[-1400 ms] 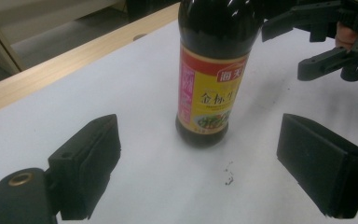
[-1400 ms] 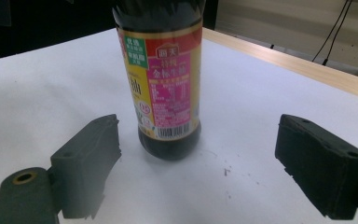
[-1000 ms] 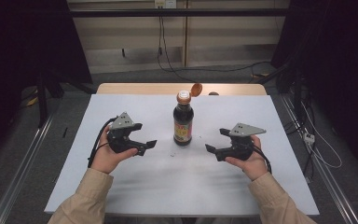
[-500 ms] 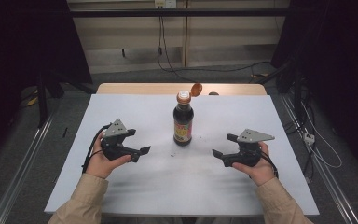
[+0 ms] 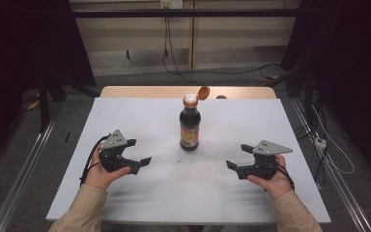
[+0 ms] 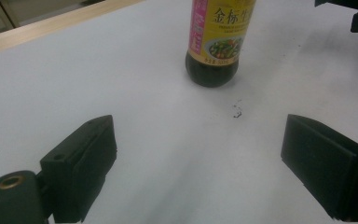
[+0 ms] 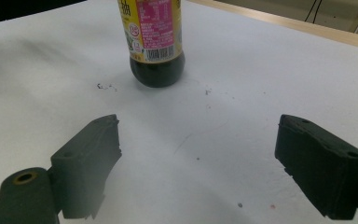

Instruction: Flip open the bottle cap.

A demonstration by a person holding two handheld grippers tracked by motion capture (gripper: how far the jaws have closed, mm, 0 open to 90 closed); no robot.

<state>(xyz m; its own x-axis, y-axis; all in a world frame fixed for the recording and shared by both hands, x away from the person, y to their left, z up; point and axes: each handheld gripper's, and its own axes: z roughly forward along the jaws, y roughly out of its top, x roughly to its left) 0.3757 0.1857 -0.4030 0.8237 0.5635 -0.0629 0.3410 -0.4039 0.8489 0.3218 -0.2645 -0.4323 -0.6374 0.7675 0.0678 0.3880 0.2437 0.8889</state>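
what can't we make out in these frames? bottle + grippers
- Bottle neck and flip cap: cut off by the top edge in both gripper views.
- Label small print: too small in the high view, cropped and soft in the left gripper view.
- Bottle's fill level: dark contents, cannot tell.
- Left gripper and right gripper fingers: small in the high view, open, holding nothing.

High view: table (image 5: 270, 125) evenly lit from above, surroundings left dark, soft shadows cast under both hands. Slight softness overall. Gripper views: white surface washed out, mild glare, near jaws rendered soft and grainy. Bottle (image 6: 216, 42) label kept fairly legible; faint smear seen on the foreground table surface.
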